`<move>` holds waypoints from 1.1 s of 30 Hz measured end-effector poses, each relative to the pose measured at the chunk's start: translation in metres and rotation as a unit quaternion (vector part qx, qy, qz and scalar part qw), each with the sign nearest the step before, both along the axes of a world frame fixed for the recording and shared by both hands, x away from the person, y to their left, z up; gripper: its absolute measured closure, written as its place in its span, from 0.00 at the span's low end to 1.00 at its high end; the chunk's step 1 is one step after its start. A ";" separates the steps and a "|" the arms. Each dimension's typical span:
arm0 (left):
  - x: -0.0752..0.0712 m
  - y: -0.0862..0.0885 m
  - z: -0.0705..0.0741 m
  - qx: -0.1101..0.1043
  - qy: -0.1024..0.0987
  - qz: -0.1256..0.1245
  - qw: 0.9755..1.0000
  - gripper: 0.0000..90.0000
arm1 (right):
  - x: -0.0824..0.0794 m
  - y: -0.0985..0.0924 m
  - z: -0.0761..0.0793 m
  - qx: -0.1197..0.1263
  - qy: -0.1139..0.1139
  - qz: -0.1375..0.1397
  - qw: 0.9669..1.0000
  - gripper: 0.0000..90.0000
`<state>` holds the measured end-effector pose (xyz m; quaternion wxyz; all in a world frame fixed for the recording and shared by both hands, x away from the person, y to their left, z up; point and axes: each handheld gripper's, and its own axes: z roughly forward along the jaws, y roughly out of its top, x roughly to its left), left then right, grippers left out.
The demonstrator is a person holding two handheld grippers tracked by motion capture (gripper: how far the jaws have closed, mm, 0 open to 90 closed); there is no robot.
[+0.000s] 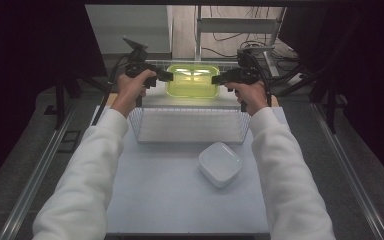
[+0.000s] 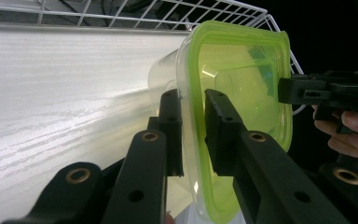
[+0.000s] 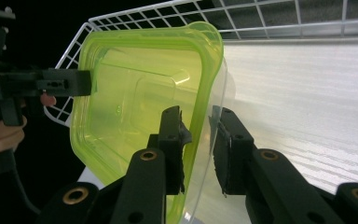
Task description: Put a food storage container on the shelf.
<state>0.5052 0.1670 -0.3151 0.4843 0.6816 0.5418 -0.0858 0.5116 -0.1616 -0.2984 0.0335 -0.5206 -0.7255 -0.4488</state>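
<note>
We hold the clear plastic food container with the lime-green rim [image 1: 192,80] between both grippers, above the far part of the white wire basket [image 1: 190,126] on the counter [image 1: 170,200]. The left gripper [image 2: 193,135] has its fingers [image 2: 170,126] closed narrow on the container's left rim, 1 inside and 1 outside the wall. The right gripper [image 3: 200,149] straddles the opposite rim; its fingers [image 3: 172,140] stand a little apart from the wall, so that grip looks loose to us.

To do this well, we keep both hands level so the container stays flat and does not twist on its 2 grips. We lower it slowly, watching that its corners clear the basket wires. The white square dish [image 1: 220,163] sits near the basket's front right corner and is out of our way.
</note>
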 end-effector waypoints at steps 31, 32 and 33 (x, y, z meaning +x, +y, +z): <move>-0.020 0.008 0.011 0.057 -0.112 0.016 0.992 0.30 | -0.021 -0.006 0.021 -0.013 -0.068 -0.047 0.996 0.51; -0.022 0.008 0.012 0.065 -0.113 0.012 0.991 0.30 | -0.024 -0.007 0.022 -0.026 -0.077 -0.040 0.996 0.49; -0.024 0.008 0.013 0.076 -0.113 0.009 0.991 0.29 | -0.026 -0.007 0.022 -0.042 -0.085 -0.032 0.995 0.48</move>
